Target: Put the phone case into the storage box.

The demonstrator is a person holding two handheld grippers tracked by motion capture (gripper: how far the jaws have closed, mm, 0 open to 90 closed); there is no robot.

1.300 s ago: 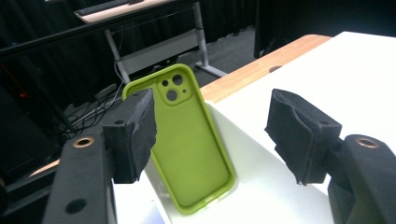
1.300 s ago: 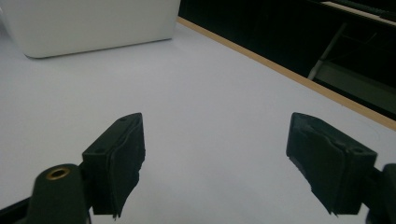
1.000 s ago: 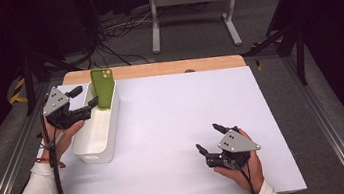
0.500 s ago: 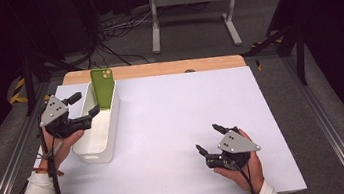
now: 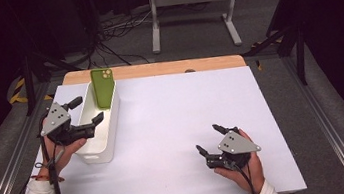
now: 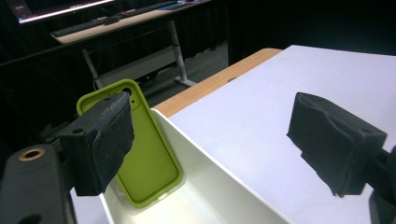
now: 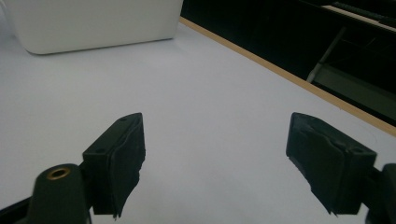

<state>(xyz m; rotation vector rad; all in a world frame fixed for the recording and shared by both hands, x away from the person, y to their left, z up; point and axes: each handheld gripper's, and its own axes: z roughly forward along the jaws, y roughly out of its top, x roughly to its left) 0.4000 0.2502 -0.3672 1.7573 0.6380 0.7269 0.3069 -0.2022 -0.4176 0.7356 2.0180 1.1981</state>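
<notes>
The desk lies bare between the hand-held grippers; at its left edge, a bin holding an upright phone obstructs passage.

The high view looks forward and down from above the person's side, far enough to take in the whole counter, with the floor and a stand at 12 o'clock. The left gripper view rides low and close behind its tongs, facing along the bin toward the phone at its far end. The right gripper view sits just above the counter, looking across it to the bin at 11 o'clock. All three views share the bin and the white counter top; the high view and the left gripper view share the phone.
</notes>
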